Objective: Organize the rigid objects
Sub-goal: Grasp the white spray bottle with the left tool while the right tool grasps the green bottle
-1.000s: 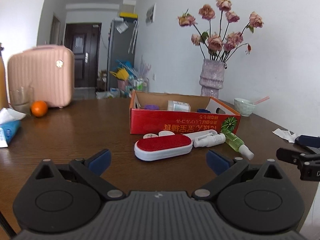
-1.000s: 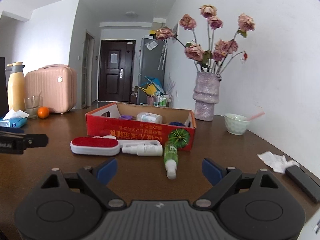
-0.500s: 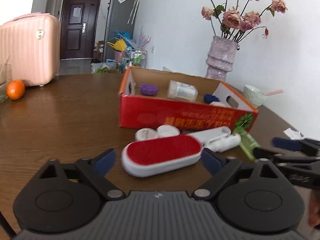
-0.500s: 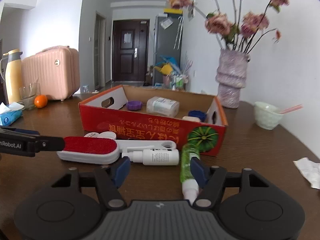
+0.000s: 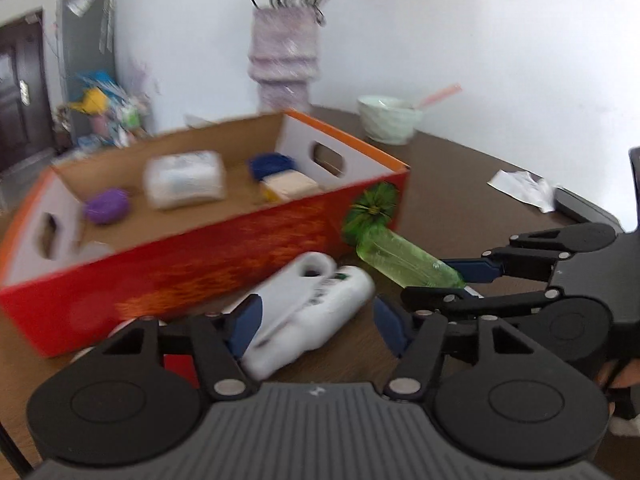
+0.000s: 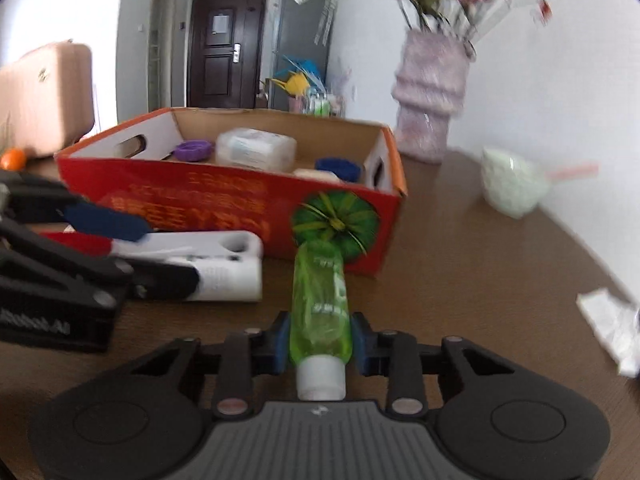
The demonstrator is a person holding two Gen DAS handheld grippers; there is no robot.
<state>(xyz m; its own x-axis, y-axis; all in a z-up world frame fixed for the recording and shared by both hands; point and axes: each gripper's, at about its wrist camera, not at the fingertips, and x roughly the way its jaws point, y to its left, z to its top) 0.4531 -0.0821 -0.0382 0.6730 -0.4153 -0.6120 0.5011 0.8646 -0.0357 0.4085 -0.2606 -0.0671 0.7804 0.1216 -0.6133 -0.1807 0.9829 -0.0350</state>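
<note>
A: From the left wrist, what lies on the dark brown wooden counter (image 5: 460, 184)?

B: A red cardboard box with white inner walls (image 5: 224, 236) sits on it, a pale lilac ribbed vase of pink flowers (image 5: 285, 60) behind it against the white wall. A mint-green bowl (image 5: 387, 124) and a crumpled white paper (image 5: 524, 190) lie further right. The left claw (image 5: 316, 322) is closing, its blue pads either side of a white plastic bottle (image 5: 316, 308) lying just before the box; they are not yet pressing it.

A: And the right claw?

B: The right claw (image 5: 460, 280) shows at the right, around a clear green plastic bottle (image 5: 400, 256).

A: The right wrist view?

B: That green bottle lies on the counter, base against the box's front, white cap toward the camera. The claw's pads are closing on its neck end and touch both sides. Beyond are a dark brown door (image 6: 224, 46), a grey fridge (image 6: 304, 36), a pink hard-shell suitcase (image 6: 44, 92) and an orange (image 6: 12, 159).
</note>
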